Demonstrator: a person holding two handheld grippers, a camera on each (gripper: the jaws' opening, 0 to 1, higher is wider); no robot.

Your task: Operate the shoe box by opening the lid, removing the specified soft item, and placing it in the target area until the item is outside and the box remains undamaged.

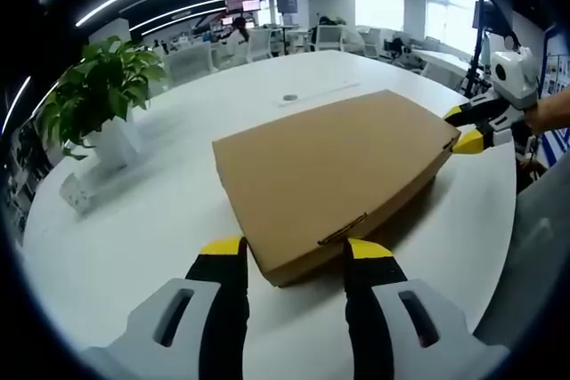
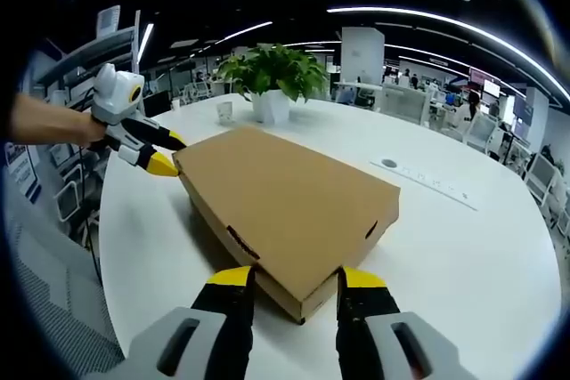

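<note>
The brown cardboard shoe box (image 1: 334,175) lies flat and shut near the middle of the round white tabletop (image 1: 142,220), its lid still seated and the tuck tab (image 1: 343,230) still slotted into the front wall. In the left gripper view the left gripper (image 1: 294,251) stands at 6 o'clock with its yellow-tipped fingers (image 1: 223,248) spread wide to either side of the box's near corner, just short of the cardboard and holding nothing. In the right gripper view the right gripper (image 2: 289,280) does the same at the opposite corner, fingers (image 2: 233,278) spread and empty; it also shows at 3 o'clock in the left gripper view, its tips close against the far corner, though contact cannot be told. A potted plant (image 1: 93,95) stands well apart at 10 o'clock in the left gripper view. The soft item is hidden inside, so nothing of the task appears done. The main risk is to the box itself: prying at a corner rather than at the tab would likely crease or tear the thin lid, because the tab locks it down. With both grippers pushing from opposite corners, the light box could also skid or turn on the smooth tabletop, or buckle if squeezed. A finger tip driven under the lid edge could rip the slot.
</note>
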